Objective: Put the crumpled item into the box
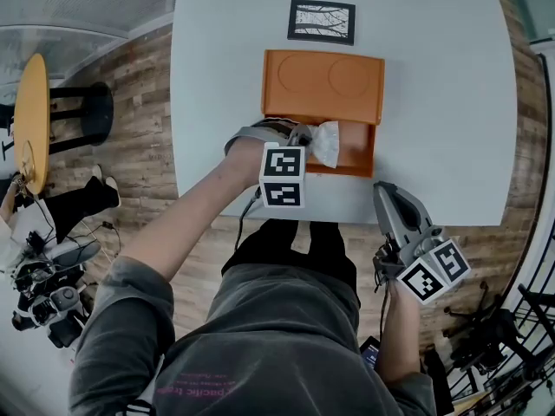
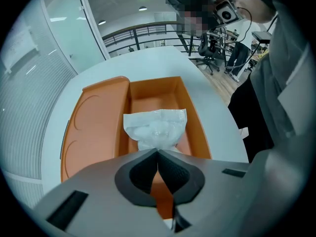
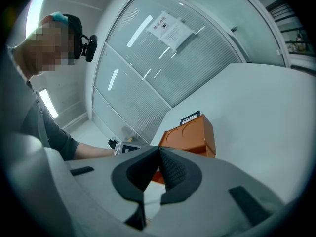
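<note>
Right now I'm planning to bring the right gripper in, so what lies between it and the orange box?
Only bare white table; the head view shows nothing between the right gripper and the orange box.

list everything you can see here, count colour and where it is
table: 1, white, middle of the head view
box: 1, orange, on the table close to its near edge, lid swung open to the far side
crumpled item: 1, white, over the box's open compartment, pinched in the left gripper
framed card: 1, black frame with a black-and-white pattern, flat on the table beyond the lid
round table: 1, yellow, on the wood floor at far left
stool: 1, black, beside the round table
left gripper: 1, grey, jaws shut on the crumpled item
right gripper: 1, grey, jaws together, empty, at the table's near edge, right of the box
</note>
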Demonstrator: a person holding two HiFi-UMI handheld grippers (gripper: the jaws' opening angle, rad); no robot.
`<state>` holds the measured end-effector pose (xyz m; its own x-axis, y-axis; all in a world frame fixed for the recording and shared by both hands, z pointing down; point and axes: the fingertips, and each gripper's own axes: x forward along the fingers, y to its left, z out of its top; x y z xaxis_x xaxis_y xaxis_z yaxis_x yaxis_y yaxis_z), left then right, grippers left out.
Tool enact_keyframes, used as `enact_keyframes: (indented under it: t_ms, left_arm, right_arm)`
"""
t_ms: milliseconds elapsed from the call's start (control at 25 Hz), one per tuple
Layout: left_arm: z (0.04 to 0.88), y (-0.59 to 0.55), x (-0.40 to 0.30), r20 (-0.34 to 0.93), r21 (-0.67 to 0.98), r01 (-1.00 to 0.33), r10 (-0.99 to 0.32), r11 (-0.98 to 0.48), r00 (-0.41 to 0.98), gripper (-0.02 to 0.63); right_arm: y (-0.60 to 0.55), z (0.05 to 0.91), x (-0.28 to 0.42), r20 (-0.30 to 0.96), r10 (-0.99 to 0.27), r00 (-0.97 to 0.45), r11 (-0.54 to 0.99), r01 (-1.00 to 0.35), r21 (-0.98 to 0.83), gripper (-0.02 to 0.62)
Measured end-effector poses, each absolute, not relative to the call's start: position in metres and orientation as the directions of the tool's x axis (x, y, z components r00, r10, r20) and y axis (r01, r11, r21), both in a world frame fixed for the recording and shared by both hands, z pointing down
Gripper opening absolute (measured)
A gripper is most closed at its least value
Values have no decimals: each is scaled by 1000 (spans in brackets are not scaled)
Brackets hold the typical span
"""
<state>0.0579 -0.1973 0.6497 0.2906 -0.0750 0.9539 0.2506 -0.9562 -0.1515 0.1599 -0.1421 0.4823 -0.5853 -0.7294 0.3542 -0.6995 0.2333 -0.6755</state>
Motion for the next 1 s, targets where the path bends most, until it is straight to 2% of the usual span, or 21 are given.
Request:
enact_keyframes:
  t_ms: [320,1000]
  left_arm:
    - [659,-201,62,968,-135,247,-74,-960,242,17]
    - [656,-203,69,954,-180,231,-113,-956,276,46]
  right_arm:
    - [-144,487,167,358,-732,-581,219,-697,-683,2]
    - [-140,485,171,363,-735,-573,216,-705,-676,2]
